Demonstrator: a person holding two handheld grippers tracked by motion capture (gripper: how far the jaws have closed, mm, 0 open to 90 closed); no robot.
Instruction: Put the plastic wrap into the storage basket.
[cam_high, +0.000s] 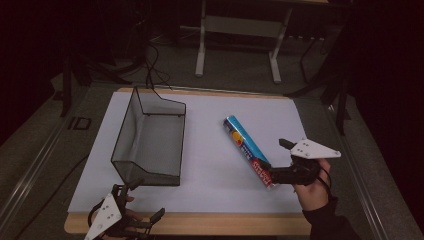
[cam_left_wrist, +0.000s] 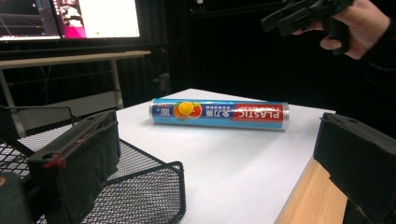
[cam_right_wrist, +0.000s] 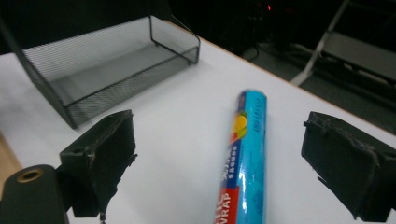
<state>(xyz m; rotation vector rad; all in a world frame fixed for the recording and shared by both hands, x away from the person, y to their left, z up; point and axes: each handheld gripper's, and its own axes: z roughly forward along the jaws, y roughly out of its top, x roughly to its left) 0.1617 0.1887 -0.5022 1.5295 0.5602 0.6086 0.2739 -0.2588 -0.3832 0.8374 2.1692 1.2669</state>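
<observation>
A blue and red roll of plastic wrap (cam_high: 247, 150) (cam_left_wrist: 219, 113) (cam_right_wrist: 245, 158) lies flat on the white mat (cam_high: 210, 175), slanting from the middle toward the front right. My right gripper (cam_high: 274, 155) (cam_right_wrist: 219, 126) hovers over the roll's red near end with its jaws spread wide and touching nothing. In the left gripper view the right gripper (cam_left_wrist: 280, 18) hangs well above the table in a hand. My left gripper (cam_high: 147, 199) (cam_left_wrist: 215, 140) rests at the table's front left corner, open with nothing between its pads, just in front of the black mesh tray (cam_high: 131, 120).
The empty mesh tray (cam_left_wrist: 140, 186) (cam_right_wrist: 126, 86) stands on the mat's left half, its low open end facing the back. A wooden table edge (cam_high: 200, 223) runs along the front. Another table's white legs (cam_high: 237, 30) stand behind. Lit monitors (cam_left_wrist: 93, 18) glow off to the side.
</observation>
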